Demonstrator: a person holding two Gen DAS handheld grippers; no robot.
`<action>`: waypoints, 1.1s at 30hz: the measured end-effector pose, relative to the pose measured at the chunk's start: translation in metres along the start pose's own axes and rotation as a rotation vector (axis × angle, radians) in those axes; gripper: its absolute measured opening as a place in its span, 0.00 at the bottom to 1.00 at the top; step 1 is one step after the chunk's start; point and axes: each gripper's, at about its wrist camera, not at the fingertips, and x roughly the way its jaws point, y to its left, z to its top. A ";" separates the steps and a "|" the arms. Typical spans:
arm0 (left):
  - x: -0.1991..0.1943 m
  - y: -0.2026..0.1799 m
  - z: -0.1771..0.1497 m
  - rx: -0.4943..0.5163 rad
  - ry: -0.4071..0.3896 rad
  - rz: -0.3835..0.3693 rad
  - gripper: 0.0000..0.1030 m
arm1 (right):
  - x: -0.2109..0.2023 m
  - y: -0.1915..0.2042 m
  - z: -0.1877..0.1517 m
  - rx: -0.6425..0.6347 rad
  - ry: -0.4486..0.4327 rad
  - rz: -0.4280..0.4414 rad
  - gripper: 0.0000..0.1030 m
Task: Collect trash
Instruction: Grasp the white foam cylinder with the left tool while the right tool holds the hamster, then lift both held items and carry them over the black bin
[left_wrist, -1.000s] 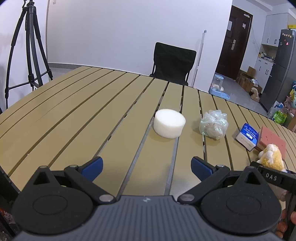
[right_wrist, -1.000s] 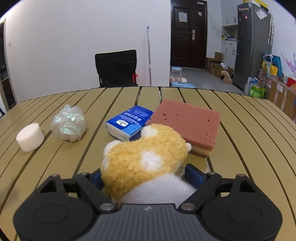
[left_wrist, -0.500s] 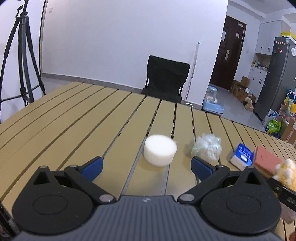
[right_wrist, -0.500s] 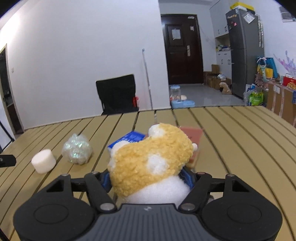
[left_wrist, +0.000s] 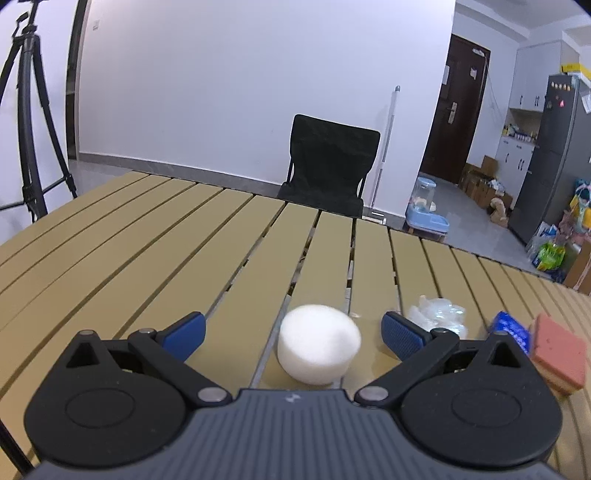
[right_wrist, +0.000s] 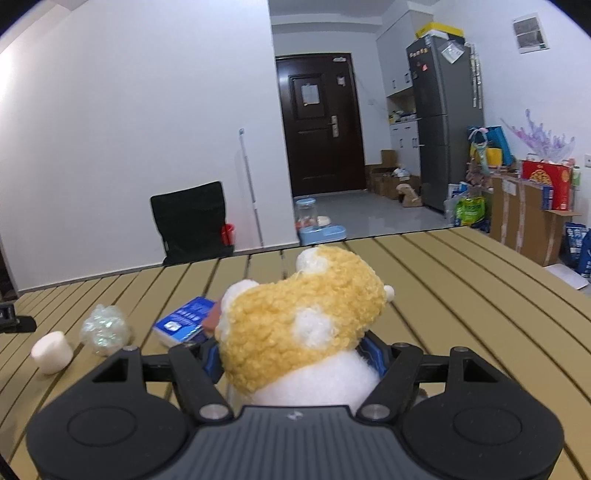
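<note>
Two grippers in view; right gripper (right_wrist: 291, 356) clamps a yellow-and-white plush toy (right_wrist: 303, 317) between blue pads, lifted above the slatted table (right_wrist: 461, 280), jaws having just closed further onto it; left gripper (left_wrist: 293, 334) stands wide and empty, white foam cylinder (left_wrist: 319, 345) on the table between its fingers, untouched; crumpled plastic wad (left_wrist: 437, 314), blue tissue pack (left_wrist: 511, 328), pink sponge (left_wrist: 559, 352) run toward the table's right edge; black chair (left_wrist: 328, 166) beyond the far edge.
</note>
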 end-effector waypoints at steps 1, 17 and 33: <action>0.004 0.000 0.000 0.004 0.002 -0.002 1.00 | 0.000 -0.004 0.001 0.008 -0.005 -0.006 0.67; 0.037 -0.032 -0.015 0.161 0.086 0.028 1.00 | 0.010 -0.025 -0.002 0.091 -0.034 -0.072 0.67; 0.045 -0.031 -0.015 0.135 0.085 -0.049 0.54 | 0.009 -0.031 -0.007 0.095 -0.030 -0.044 0.67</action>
